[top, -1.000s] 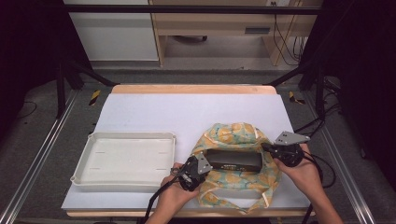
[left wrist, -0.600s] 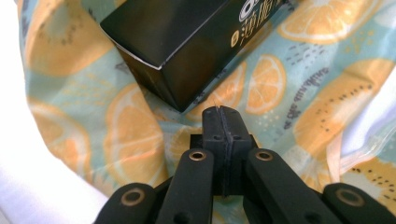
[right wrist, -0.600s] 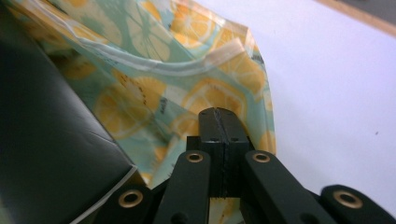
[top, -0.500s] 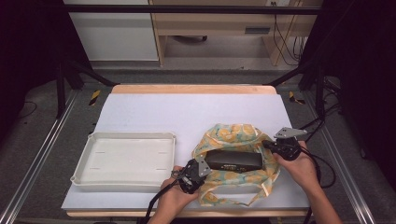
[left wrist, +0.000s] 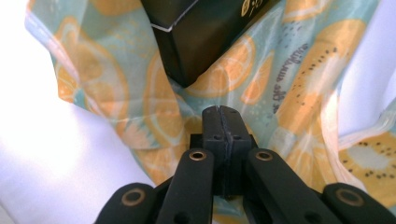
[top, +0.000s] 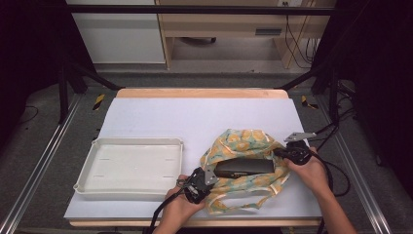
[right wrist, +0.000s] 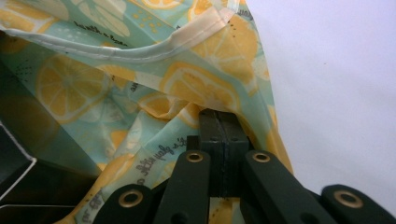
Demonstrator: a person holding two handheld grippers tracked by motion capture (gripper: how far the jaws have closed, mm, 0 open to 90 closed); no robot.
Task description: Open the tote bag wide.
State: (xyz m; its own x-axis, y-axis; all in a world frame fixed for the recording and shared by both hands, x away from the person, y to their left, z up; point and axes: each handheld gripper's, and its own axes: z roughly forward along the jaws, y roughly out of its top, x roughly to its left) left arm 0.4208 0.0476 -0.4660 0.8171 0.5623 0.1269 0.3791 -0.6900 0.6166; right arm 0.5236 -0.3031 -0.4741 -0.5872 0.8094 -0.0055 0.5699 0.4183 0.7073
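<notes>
Both claws pinched on the fruit-print cloth bag, black box lying across its mouth

The left claw point(left wrist: 222, 126) has its jaws pressed together with the bag's cloth point(top: 243, 168) apparently nipped between the tips; the right claw point(right wrist: 223, 128) is likewise closed on a fold near the hemmed rim. Since a second ago the right claw has dropped and drawn in toward the bag's right side, while the left has kept its place, so the bag now looks held at both ends, ready to be lifted or spread around the black box point(top: 243, 167). The bag sits near the tabletop's point(top: 204, 117) front edge, right of centre, just beside the white tray point(top: 92, 168) at front left. Both hands come in low from the front edge, claws angled inward toward each other
</notes>
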